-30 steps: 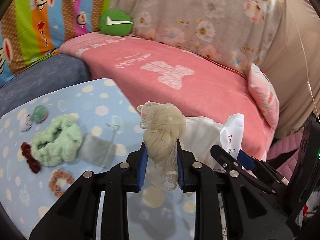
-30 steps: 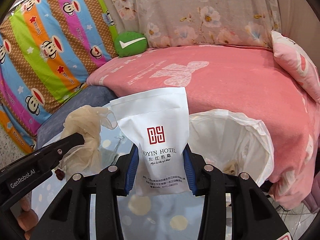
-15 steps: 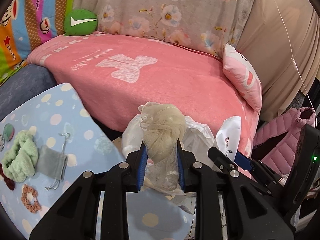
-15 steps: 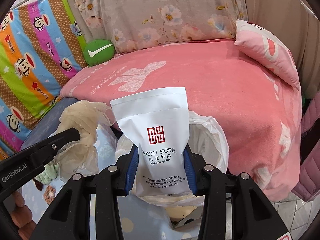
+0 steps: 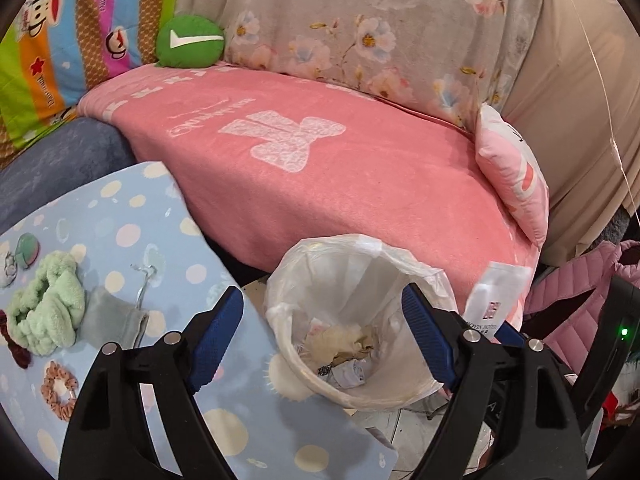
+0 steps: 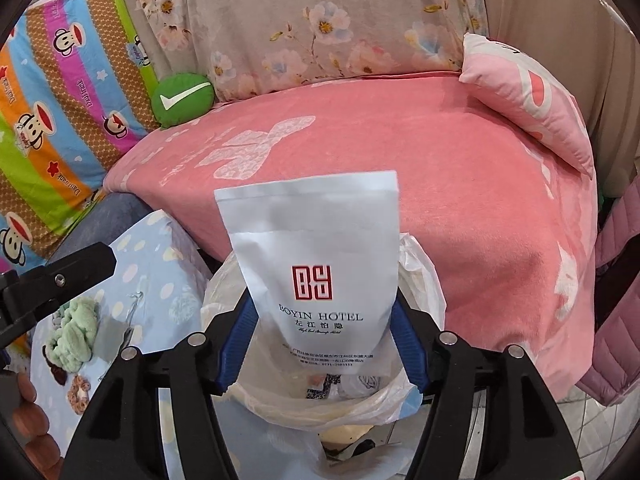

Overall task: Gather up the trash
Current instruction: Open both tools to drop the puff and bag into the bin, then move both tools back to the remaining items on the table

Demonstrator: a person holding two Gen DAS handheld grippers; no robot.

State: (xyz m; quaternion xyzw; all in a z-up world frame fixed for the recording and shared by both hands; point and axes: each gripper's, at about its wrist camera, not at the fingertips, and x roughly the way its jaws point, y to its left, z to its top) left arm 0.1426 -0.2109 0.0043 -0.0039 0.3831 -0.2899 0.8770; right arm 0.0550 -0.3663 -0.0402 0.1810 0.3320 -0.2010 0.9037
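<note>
Two grippers over lined trash bin [image 5: 362, 264]: left gripper [image 5: 322, 338] spread wide, holding nothing; right gripper [image 6: 320, 344] pinching white hotel bag [image 6: 316, 264] upright above bin opening. Crumpled beige mesh [image 5: 344, 342] and other scraps lying at bin bottom. Just beside bin, blue dotted table [image 5: 132, 236] carrying green scrunchie [image 5: 48, 304], grey pouch [image 5: 110, 320], pink hair tie [image 5: 60, 390]. Behind, pink-blanketed sofa [image 5: 360, 184], green cushion [image 5: 190, 42], floral backrest.

A lived-in home sitting room — a sofa under a pink blanket [image 5: 360, 184], a floral throw [image 5: 380, 28] over its back, a cartoon-monkey striped sheet [image 6: 52, 120], a pink cushion [image 6: 532, 96]. Beside it — a polka-dot worktop [image 5: 132, 236] with hair scrunchies, a lined waste bin [image 5: 384, 264] and a tiled floor.
</note>
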